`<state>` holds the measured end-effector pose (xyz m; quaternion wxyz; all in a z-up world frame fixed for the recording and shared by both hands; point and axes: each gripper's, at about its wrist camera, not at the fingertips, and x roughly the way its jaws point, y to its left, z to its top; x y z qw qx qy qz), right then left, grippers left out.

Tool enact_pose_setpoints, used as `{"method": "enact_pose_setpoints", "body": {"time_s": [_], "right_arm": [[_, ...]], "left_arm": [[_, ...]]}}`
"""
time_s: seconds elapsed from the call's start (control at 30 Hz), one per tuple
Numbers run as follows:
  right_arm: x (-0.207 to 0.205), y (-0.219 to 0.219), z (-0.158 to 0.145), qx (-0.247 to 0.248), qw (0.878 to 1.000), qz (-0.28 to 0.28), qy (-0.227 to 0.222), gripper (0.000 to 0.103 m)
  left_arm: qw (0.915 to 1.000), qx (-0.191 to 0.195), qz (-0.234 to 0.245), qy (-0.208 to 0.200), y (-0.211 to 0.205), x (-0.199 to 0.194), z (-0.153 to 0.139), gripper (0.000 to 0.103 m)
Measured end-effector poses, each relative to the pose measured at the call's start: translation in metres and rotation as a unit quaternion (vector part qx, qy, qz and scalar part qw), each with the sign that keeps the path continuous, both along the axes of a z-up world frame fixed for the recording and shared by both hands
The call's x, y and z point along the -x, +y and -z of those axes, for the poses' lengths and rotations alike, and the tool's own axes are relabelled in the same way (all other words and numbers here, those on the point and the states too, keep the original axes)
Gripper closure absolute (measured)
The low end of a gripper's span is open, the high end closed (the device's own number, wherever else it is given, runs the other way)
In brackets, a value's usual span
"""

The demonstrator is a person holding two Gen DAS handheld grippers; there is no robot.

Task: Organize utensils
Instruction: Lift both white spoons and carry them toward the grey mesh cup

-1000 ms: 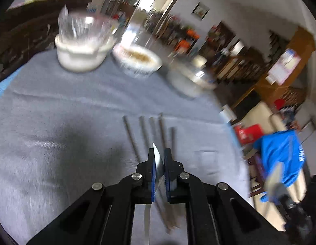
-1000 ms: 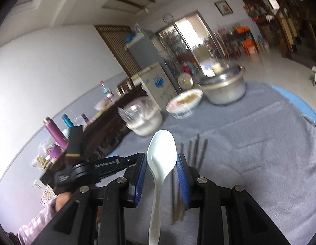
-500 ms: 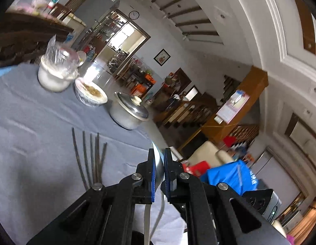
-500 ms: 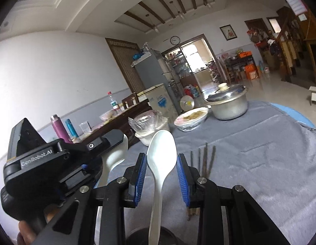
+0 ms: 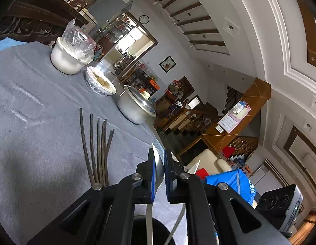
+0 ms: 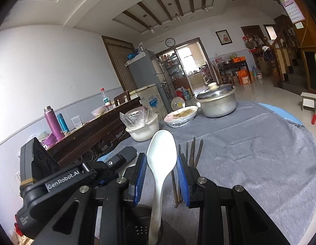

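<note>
Spoons: two, one in each tool (image 6: 161, 180); five chopsticks (image 5: 96, 143).

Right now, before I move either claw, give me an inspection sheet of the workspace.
Surface: grey cloth over a round table, blue edge showing at the far side.
Job's things: white spoon upright in the right claw; second spoon edge-on in the left claw; chopsticks lying fanned on the cloth; dark holder below the claws.
Clutter: lidded pot, food bowl, white pot with plastic bag, in a row at the far side.
Grippers: each shut on its spoon.
Cables: nothing seen.
Surroundings: dark sideboard with bottles, fridge, doorway, stairs.
</note>
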<state>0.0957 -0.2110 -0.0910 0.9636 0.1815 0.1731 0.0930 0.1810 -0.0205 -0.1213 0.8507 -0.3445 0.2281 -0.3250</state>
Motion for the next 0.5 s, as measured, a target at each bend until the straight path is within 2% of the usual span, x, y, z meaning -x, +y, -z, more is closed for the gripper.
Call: {"method": "enact_pose_setpoints", "body": {"time_s": [0.27,0.5], "right_arm": [[0.002,-0.003,-0.001,-0.004,1.0,0.008,-0.001,0.07],[0.0,0.003,0.002,0.003,1.0,0.006,-0.003,0.07]], "left_arm": [[0.9999,0.007,-0.004,-0.01,0.006,0.001,-0.013,0.095],[0.9991,0.04,-0.008,-0.008,0.011,-0.007,-0.021,0.095]]}}
